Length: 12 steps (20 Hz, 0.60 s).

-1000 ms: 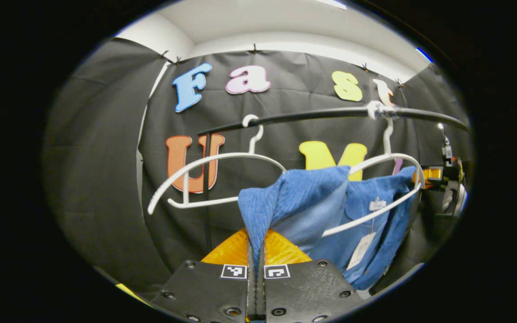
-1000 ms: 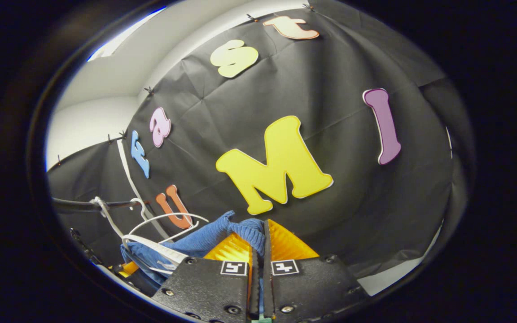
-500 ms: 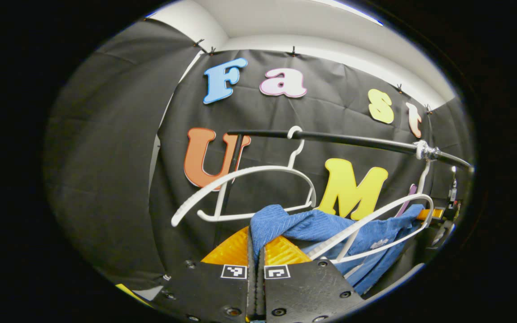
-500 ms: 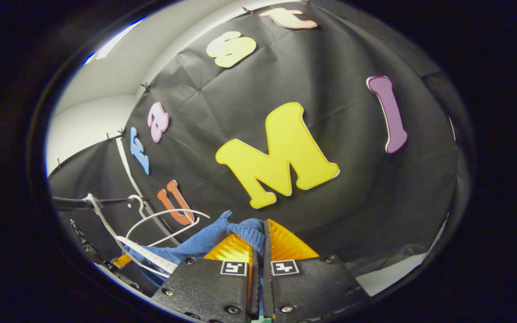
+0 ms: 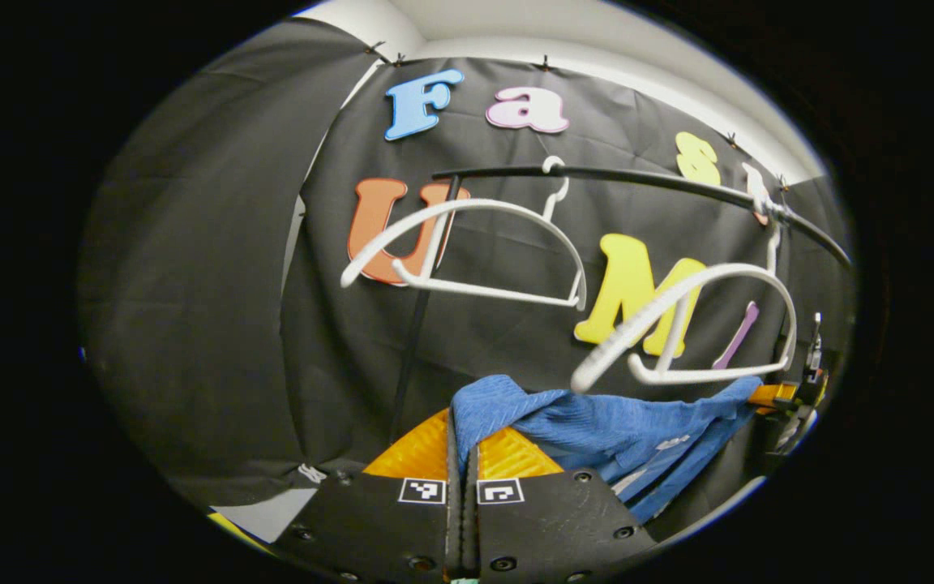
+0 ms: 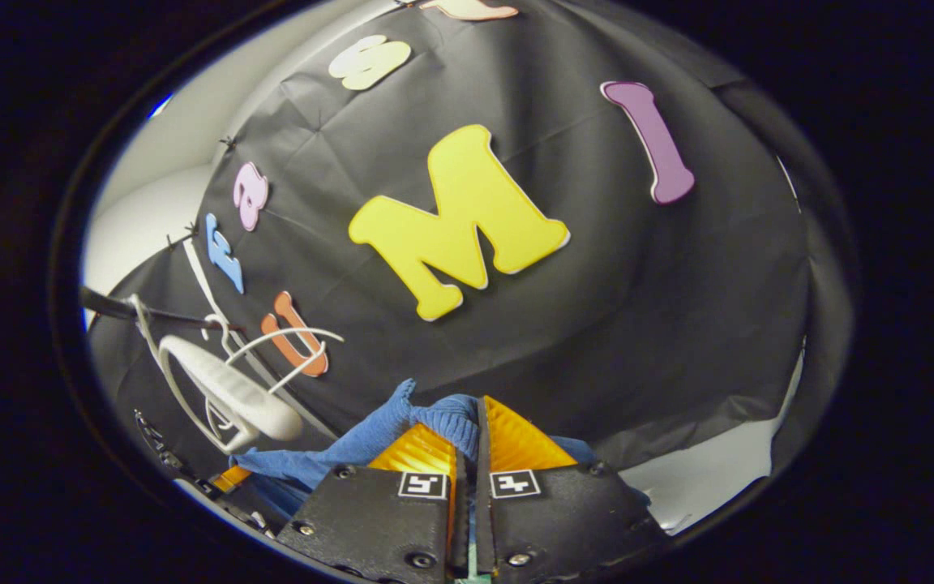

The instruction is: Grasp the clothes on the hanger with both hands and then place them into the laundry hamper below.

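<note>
A blue garment [image 5: 597, 426] of ribbed, towel-like knit stretches slack between two grippers, clear of the hangers and hanging just below them. In the left gripper view, the left gripper [image 5: 462, 442] has its two fingers pressed together on a bunched corner of the cloth, with ridged pads [image 5: 507, 454] showing on either side of the pinch. From there the fabric runs to the right in soft folds, a small pale label visible on its lower face, to the right gripper [image 5: 775, 395] seen far off at the edge of the view.

In the right gripper view, the right gripper [image 6: 471, 438] is likewise closed on a rolled fold of the same garment [image 6: 434, 418], the cloth bulging up between the fingertips and trailing away to the left.

Two white plastic hangers hang from one thin dark rail [image 5: 645, 178]. The left hanger [image 5: 475, 243] is a smooth curved arch with a straight lower bar; the right hanger [image 5: 694, 316] has the same shape and hangs tilted, its thick rounded end just above the blue cloth. Both are bare. In the right gripper view the nearer hanger [image 6: 224, 381] shows as a blunt white arm, with the second [image 6: 297, 345] behind it.

Creased black cloth forms the booth wall [image 5: 216, 268], beneath a white ceiling [image 5: 516, 24].
</note>
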Available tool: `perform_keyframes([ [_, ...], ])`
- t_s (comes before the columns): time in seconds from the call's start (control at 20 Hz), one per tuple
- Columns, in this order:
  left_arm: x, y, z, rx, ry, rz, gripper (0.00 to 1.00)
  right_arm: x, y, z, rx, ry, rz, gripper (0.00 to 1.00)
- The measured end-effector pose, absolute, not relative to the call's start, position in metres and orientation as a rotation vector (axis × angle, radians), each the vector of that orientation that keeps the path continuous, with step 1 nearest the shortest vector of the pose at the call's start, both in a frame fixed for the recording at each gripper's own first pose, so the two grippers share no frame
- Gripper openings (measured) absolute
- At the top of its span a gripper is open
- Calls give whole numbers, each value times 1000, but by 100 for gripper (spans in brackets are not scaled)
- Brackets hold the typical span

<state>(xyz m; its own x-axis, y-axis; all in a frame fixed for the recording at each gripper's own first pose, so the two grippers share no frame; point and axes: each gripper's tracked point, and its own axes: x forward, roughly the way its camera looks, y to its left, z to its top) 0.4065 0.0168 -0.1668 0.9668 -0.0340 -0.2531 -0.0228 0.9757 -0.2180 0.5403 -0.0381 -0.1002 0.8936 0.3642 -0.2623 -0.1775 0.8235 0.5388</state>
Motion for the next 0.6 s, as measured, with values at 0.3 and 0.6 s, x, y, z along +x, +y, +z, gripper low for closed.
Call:
perform_keyframes([
  [0.3,369,-9,-195,-139,355,-79,0,478,8,-151,525,450,307,6],
  [0.6,344,-75,-208,-135,387,-257,0,416,108,-183,546,524,408,6],
])
